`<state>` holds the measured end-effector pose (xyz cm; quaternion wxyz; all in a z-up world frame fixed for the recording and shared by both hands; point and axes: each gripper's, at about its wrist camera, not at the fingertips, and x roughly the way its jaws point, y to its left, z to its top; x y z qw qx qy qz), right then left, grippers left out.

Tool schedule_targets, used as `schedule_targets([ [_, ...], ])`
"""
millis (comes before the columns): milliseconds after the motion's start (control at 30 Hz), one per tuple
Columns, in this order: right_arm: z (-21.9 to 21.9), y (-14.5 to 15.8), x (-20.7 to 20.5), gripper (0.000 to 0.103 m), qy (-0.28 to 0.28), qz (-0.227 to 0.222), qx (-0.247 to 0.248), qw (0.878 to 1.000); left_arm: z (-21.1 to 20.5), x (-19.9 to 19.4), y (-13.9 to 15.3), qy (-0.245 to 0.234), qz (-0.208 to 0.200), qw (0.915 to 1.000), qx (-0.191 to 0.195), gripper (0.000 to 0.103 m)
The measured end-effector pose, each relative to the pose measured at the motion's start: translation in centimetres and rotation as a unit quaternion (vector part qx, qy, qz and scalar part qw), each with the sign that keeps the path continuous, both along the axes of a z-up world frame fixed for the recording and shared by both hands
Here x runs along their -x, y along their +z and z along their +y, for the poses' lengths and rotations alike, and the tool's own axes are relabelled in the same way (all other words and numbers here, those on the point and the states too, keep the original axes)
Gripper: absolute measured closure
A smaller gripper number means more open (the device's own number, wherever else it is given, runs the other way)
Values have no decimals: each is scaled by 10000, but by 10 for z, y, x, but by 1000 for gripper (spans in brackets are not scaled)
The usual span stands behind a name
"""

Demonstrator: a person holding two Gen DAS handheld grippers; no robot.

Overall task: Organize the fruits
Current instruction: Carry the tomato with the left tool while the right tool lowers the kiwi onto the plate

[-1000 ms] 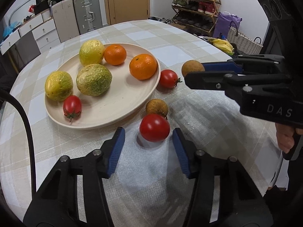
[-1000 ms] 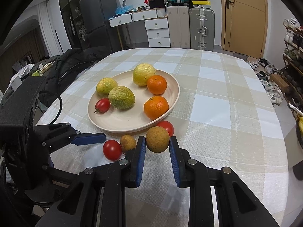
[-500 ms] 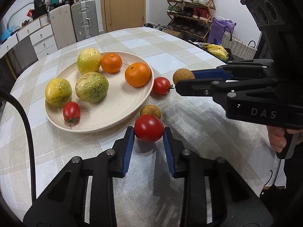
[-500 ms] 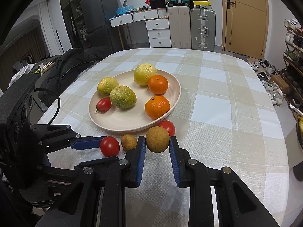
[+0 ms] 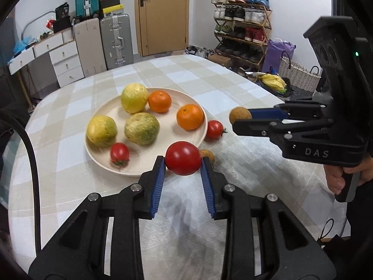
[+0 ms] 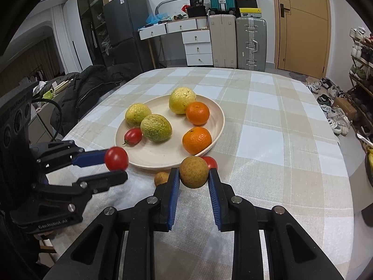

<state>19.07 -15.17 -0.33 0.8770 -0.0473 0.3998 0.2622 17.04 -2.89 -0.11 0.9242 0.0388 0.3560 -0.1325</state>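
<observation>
My left gripper (image 5: 183, 166) is shut on a red tomato (image 5: 183, 158) and holds it above the table at the near rim of the cream plate (image 5: 139, 171). My right gripper (image 6: 194, 179) is shut on a brown round fruit (image 6: 193, 172), held off the table beside the plate (image 6: 149, 162). The plate holds three yellow-green fruits, two oranges (image 5: 190, 117) and a small tomato (image 5: 119, 153). A second small tomato (image 5: 214, 129) and a small brown fruit (image 5: 208, 155) lie on the cloth beside the plate. The left gripper's tomato also shows in the right wrist view (image 6: 116, 158).
The round table has a checked cloth (image 6: 268, 121). A dark jacket (image 6: 88, 86) lies over a chair at the table's left. Suitcases, drawers and a shoe rack (image 5: 242, 28) stand beyond the table.
My left gripper closed on the red tomato and lifted it off the cloth towards the plate rim. My right gripper kept hold of the brown fruit, nearly still.
</observation>
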Motion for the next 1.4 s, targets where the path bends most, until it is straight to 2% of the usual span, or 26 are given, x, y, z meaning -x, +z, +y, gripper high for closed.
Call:
schedule_targets([
  [267,1,6,4,77,49,-113,-143,9998,18,-2,9,306,-169,9994,68,75],
  [600,15,8,9,77,225,-250,-334,9989,26,-18,-2,484,-120,9987,68,75],
  [800,23,5,5,77,308,-118,-533,9980,27,-27,-7,555,-122,9983,93,75],
  [1167,38,-13,-8,77,168,63,-481,9987,28,-35,-15,592,-148,9981,31,75],
  [1400,42,-15,-12,77,104,29,-485,9988,28,-38,-18,596,-96,9982,33,75],
])
